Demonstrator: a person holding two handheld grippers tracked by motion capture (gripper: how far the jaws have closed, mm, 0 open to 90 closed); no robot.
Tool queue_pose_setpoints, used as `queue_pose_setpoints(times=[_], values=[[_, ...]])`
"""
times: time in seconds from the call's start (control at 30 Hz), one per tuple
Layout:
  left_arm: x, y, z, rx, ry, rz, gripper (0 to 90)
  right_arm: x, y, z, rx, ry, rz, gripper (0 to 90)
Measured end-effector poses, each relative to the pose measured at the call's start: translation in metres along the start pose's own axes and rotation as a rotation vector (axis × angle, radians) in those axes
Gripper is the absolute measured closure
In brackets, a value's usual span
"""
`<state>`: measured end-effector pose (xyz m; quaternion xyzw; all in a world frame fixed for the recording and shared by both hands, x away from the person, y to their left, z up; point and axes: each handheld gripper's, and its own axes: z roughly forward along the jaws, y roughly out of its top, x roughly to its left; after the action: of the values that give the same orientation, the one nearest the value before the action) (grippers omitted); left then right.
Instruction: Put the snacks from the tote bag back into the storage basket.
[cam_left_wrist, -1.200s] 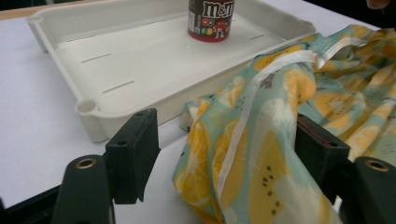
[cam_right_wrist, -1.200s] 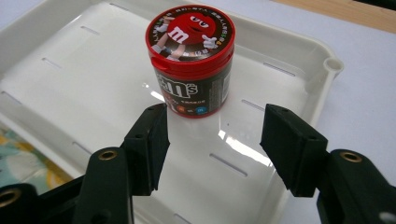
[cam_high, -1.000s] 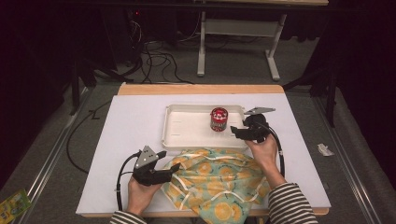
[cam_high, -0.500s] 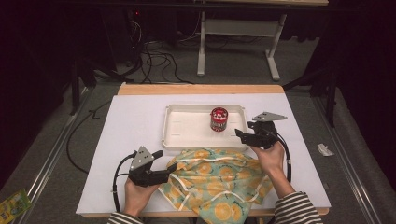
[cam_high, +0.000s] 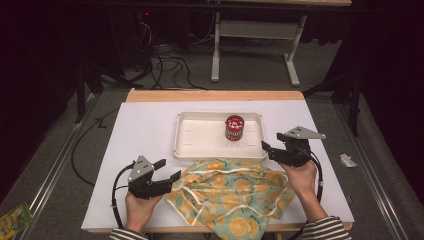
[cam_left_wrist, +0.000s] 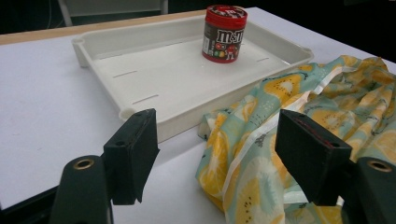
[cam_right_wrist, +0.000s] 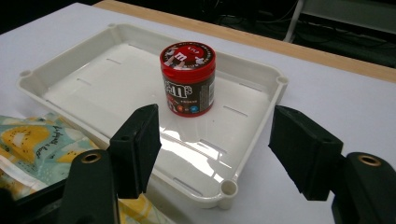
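left gripper (cam_high: 170, 170): lower left of high view, jaws wide apart, empty, tips just at the cloth's left edge; in its own view (cam_left_wrist: 215, 144) the cloth edge sits between the jaws
cloth (cam_high: 235, 192): lemon print, crumpled, bottom centre of high view, near edge of table (cam_high: 145, 130), top edge just beside the tray
tray (cam_high: 200, 150): white, centre of high view
can (cam_high: 234, 127): red lid, upright, right-centre of tray
right gripper (cam_high: 267, 150): right of centre in high view, jaws spread, holding nothing, beside the tray's lower right corner; can lies ahead in its own view (cam_right_wrist: 215, 144)
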<state>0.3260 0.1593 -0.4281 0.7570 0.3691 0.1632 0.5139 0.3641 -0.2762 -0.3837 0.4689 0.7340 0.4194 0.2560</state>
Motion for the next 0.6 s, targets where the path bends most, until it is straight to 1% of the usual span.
queue_pose_setpoints(times=[0.03, 0.1, 0.17, 0.23, 0.37, 0.43, 0.5, 0.57, 0.6], values=[[0.001, 0.0, -0.001, -0.002, 0.002, 0.0, 30.6, 0.0, 0.0, 0.0, 0.0, 0.0, 0.0, 33.9], [0.002, 0.0, -0.003, -0.005, 0.006, -0.001, 30.8, -0.002, -0.003, -0.005, -0.008, 0.003, 0.016, 33.5], [0.002, 0.0, -0.004, -0.006, 0.008, 0.0, 31.0, -0.004, -0.004, -0.007, -0.013, 0.003, 0.014, 33.4], [0.004, 0.0, -0.006, -0.009, 0.015, -0.007, 31.2, -0.007, -0.007, -0.012, -0.025, -0.001, 0.022, 33.2], [0.006, 0.0, -0.008, -0.013, 0.021, -0.013, 31.2, -0.011, -0.011, -0.016, -0.028, -0.001, 0.028, 31.9], [0.007, 0.001, -0.01, -0.013, 0.028, -0.01, 31.2, -0.014, -0.014, -0.021, -0.046, -0.024, 0.028, 31.3], [0.007, 0.001, -0.01, -0.012, 0.03, -0.008, 31.2, -0.016, -0.015, -0.023, -0.052, -0.027, 0.03, 31.2], [0.008, 0.001, -0.012, -0.013, 0.039, -0.004, 31.2, -0.021, -0.018, -0.028, -0.064, -0.038, 0.039, 31.2], [0.009, 0.001, -0.012, -0.011, 0.039, -0.004, 31.2, -0.023, -0.019, -0.03, -0.062, -0.039, 0.045, 31.3]])
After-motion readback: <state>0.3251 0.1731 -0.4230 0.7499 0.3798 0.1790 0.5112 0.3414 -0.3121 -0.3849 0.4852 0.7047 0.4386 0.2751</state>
